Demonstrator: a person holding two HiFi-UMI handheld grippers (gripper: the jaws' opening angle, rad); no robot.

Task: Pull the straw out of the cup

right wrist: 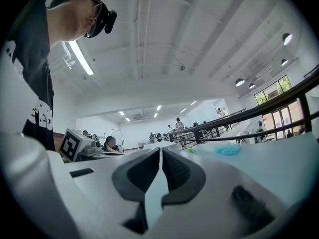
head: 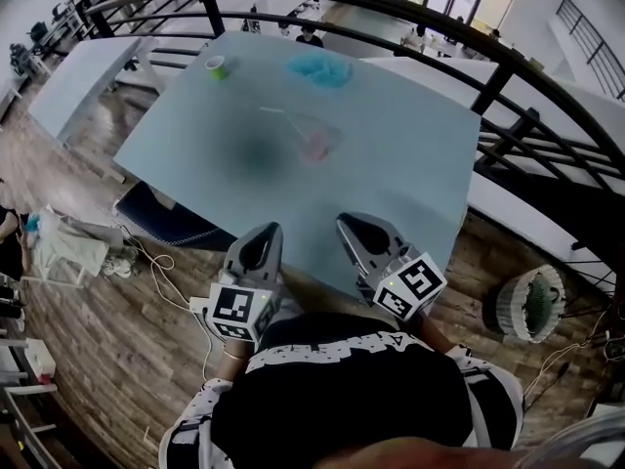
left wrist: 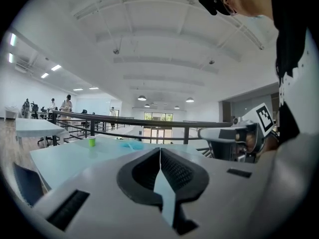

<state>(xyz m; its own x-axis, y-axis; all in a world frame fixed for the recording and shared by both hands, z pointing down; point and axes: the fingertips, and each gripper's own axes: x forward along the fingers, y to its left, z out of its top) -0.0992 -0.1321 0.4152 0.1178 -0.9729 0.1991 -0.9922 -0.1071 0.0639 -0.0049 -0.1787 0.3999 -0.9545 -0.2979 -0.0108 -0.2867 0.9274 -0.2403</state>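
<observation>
- My left gripper (head: 262, 244) hangs close to my body, over the near edge of the table (head: 410, 174). Its jaws are pressed together with nothing between them, as its own view shows plainly.
- My right gripper (head: 354, 228) sits just beside it, a little farther forward. It is closed on nothing too.
- Both are well short of the work, so no step of the task is done yet.
- Mid-table, ahead of both grippers, is the clear cup (head: 318, 143). The straw (head: 278, 115) pokes out of it toward the left and away from me.
- The head view is soft there. I think there is something pink in the cup, but I cannot tell whether the cup stands upright or leans.
- I judge the cup to be thin, light and slick, so it would likely slide or tip if I tugged the straw alone. I would steady its wall gently with one gripper, without squeezing hard enough to buckle it.
- The straw looks thin and bendy and would crush easily. I would pinch the bare stretch just outside the rim, lightly, and draw it out along its own line.
- Farther back lies a blue heap (head: 320, 69), and to its left a small green cup (head: 217, 66).
- Beyond the table runs a dark railing (head: 391, 8).
</observation>
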